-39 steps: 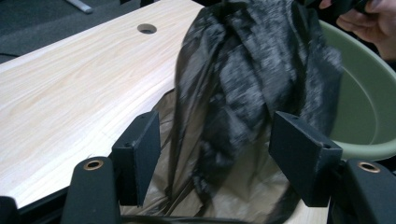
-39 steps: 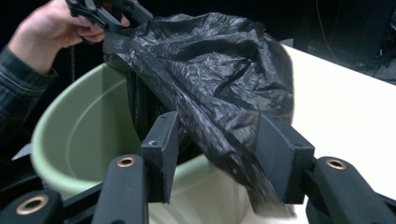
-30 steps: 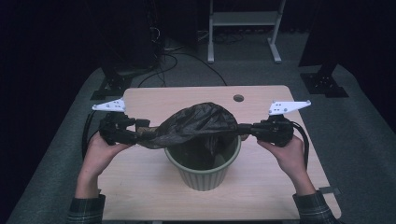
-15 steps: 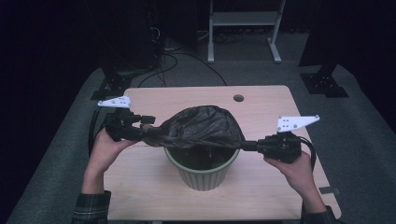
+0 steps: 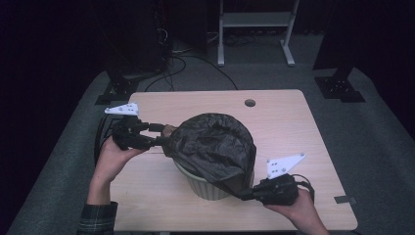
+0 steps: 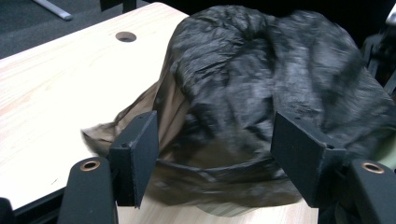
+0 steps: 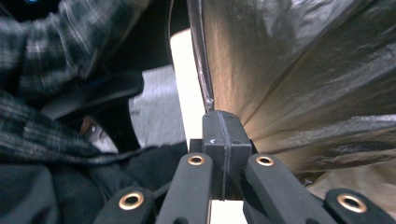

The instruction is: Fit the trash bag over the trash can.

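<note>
Black bin liner (image 5: 215, 147) could tear: right hand-held gripper (image 5: 247, 196) pinches its edge taut; left hand-held gripper (image 5: 159, 134) spread inside over bin (image 5: 205, 188).

The black bin bag (image 5: 215, 147) hides most of my green bin's (image 5: 205, 185) rim; its far side blurs beyond my left jaws, and the bag's edge vanishes between my right jaws.

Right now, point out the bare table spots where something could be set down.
Free: the far strip of the table around the cable hole, and the right side beyond the bin bag. Crowded: the middle, with the bin, left gripper and right gripper.
</note>
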`<state>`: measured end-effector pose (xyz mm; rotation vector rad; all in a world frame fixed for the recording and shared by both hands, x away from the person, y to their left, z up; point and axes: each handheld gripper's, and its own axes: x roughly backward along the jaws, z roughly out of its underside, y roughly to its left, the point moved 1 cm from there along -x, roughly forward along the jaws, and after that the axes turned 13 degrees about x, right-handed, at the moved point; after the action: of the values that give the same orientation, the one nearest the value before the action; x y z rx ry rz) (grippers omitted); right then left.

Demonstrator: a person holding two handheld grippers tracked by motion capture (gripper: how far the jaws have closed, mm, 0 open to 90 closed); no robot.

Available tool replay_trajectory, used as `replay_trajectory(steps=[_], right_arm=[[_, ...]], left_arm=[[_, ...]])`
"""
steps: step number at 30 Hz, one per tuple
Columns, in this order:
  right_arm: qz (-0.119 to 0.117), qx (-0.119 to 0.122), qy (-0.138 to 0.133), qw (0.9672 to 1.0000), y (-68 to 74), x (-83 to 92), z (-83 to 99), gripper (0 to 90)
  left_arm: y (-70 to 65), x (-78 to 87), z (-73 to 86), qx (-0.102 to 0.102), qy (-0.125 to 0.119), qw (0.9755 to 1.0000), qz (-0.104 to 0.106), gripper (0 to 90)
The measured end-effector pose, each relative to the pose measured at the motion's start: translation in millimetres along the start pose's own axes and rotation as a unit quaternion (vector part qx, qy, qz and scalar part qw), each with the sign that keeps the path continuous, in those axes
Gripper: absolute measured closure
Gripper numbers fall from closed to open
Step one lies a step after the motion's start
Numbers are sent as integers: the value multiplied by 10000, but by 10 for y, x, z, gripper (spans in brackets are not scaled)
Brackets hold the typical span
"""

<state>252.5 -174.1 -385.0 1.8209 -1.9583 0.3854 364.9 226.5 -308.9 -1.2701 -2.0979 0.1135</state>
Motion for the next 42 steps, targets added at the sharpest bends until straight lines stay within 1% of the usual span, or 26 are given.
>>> replay_trajectory(steps=[3,6,10,13,17,19,24,26,29,32,36,39,40,41,42], right_arm=[[-68,-72,192,9998,-7,-145,89,899],[-104,-136,326,9993,-19,-293,200,899],[-170,-267,398,9987,-46,-425,340,899],[-163,-362,435,9983,-59,-491,428,899],[-146,-442,442,9979,-76,-526,492,899],[-120,-438,459,9979,-81,-533,500,899],[-109,-420,557,9975,-74,-545,507,899],[-99,-429,558,9975,-79,-541,514,899],[-32,-431,651,9969,-92,-551,529,899],[59,-415,827,9957,-117,-590,568,899],[77,-412,863,9954,-122,-604,582,899],[79,-414,872,9953,-120,-598,579,898],[79,-412,881,9952,-117,-592,576,885],[85,-385,860,9955,-114,-587,574,797],[121,-406,832,9956,-110,-571,564,741]], left_arm=[[5,1,11,27,-15,10000,-7,312],[3,9,14,17,-29,10000,-6,312],[1,11,26,3,-2,10000,-18,312],[3,-2,45,19,0,10000,-1,312],[-25,-28,76,-2,36,10000,26,308],[-37,-37,80,-11,67,10000,46,304],[-65,-25,83,-36,39,10000,73,296],[-78,-20,90,-67,65,9999,57,295],[-95,-15,105,-85,94,9999,23,292],[-104,-4,112,-88,117,9999,7,291],[-94,-2,115,-74,144,9999,12,289],[-93,-6,124,-95,204,9997,55,286],[-94,-5,129,-112,209,9997,62,286],[-96,-3,135,-136,215,9997,60,286],[-102,0,142,-124,215,9997,68,286]])
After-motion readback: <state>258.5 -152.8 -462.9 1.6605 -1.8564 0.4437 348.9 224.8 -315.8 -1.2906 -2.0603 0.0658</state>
